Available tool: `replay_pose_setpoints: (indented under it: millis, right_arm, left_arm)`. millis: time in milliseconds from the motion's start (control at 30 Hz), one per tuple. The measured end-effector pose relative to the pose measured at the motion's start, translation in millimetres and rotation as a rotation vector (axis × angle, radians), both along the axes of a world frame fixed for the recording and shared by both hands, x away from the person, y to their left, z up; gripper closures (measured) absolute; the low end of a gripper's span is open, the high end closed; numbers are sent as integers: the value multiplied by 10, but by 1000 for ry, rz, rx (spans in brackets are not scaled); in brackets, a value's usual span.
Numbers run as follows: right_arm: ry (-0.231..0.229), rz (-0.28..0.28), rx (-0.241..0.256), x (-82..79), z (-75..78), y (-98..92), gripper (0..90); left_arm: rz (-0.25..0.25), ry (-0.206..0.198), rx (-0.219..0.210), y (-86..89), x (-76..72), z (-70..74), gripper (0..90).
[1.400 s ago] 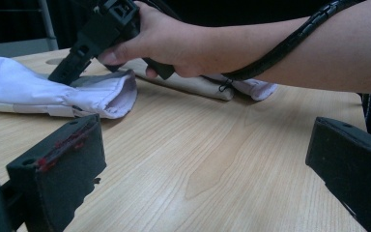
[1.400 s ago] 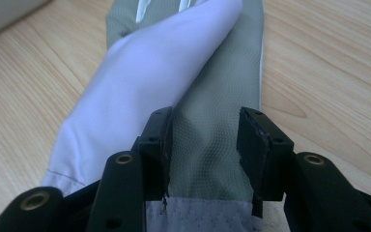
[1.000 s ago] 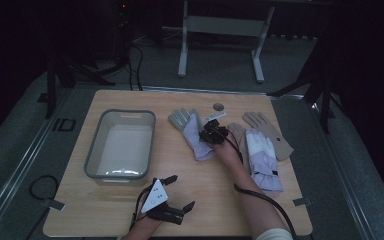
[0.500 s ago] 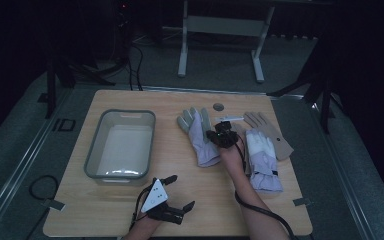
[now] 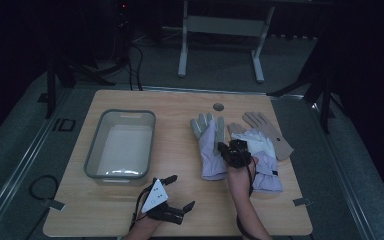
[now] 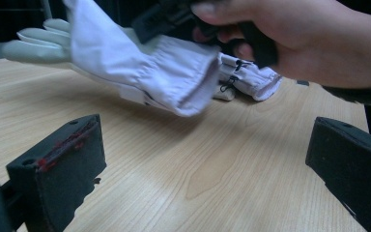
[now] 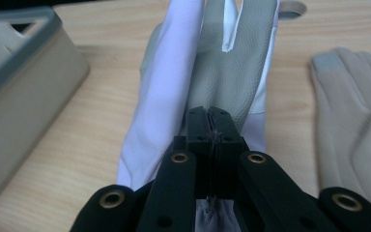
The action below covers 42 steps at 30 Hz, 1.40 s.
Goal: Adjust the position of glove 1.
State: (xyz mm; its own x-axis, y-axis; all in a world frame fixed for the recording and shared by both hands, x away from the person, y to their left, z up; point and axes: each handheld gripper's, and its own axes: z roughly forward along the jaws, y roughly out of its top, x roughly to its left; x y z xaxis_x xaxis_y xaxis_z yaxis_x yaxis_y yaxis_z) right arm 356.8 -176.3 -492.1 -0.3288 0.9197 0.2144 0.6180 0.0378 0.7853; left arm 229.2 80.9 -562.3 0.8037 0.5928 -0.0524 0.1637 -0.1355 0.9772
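Right gripper [image 7: 207,121]: jaws clenched on lavender glove [image 5: 211,150], at its cuff end.
Glove axis: fingers directed away from gripper, bin [image 5: 121,145] well left.
Left gripper [image 5: 172,192]: released, farther off.

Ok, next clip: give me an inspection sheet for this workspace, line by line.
Surface: wooden table, bare around the items.
Job's things: white glove pinched at its cuff, partly lifted; second white glove and beige glove lying flat; grey tub at left, looks empty.
Clutter: small round disc near the far edge.
Grippers: right gripper shut on the white glove; left gripper open, near the front edge.
Cables: one trails from each gripper; loose cable on the floor.
Surroundings: dark room, metal stand behind.
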Motion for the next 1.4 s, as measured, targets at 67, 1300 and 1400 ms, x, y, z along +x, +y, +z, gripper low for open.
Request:
replay_pose_setpoints:
  millis: [67, 1300, 1400]
  right_arm:
    - [5, -15, 19, -83, -33, -18, 885]
    - [-17, 118, -47, 0, 64, -419, 557]
    - [-43, 164, -77, 17, 123, -565, 517]
  left_arm:
    - [0, -1, 0, -1, 0, 0, 3]
    - [-1, 2, 1, 0, 3, 0, 3]
    - [-1, 3, 0, 0, 2, 0, 3]
